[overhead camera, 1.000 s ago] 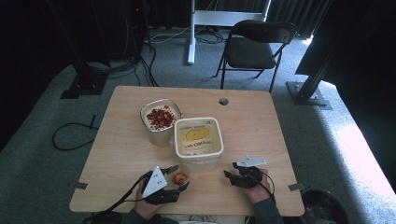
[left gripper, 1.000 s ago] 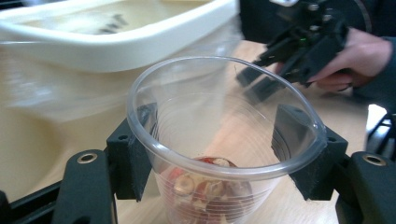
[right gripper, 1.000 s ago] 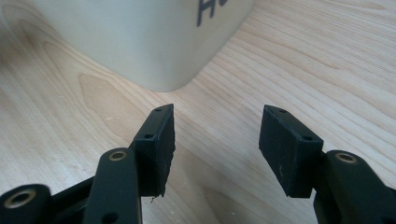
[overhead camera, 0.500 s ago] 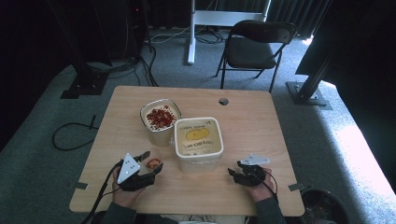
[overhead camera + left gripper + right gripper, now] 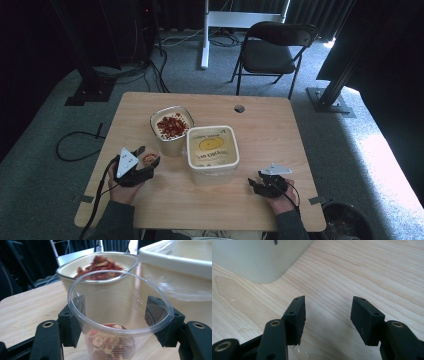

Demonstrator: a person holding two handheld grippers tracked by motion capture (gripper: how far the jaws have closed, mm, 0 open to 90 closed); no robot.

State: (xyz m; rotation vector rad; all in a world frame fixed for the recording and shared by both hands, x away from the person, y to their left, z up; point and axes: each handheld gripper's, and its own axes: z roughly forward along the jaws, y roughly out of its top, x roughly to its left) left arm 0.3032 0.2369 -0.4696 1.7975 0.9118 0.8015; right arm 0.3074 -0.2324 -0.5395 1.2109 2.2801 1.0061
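Observation:
My left gripper (image 5: 146, 161) (image 5: 117, 322) is shut on a clear plastic cup (image 5: 117, 322) (image 5: 149, 159) with a few red dried fruit slices at its bottom. The cup is upright at the table's left front, beside an open cream tub of red dried slices (image 5: 171, 128) (image 5: 100, 267). A larger lidded cream tub (image 5: 212, 153) (image 5: 180, 262) stands to the right of it. My right gripper (image 5: 256, 185) (image 5: 327, 320) rests low over bare wood at the right front, open with nothing between its jaws, and the lidded tub's corner (image 5: 257, 260) is just ahead of it.
The wooden table (image 5: 280, 135) has a round cable hole (image 5: 239, 108) near its far edge. A black folding chair (image 5: 272, 50) stands beyond the table. A dark bin (image 5: 345, 225) sits on the floor at the front right corner.
My left gripper has carried the cup from in front of the lidded tub leftwards, then forward toward the open tub. The right gripper has stayed nearly still.

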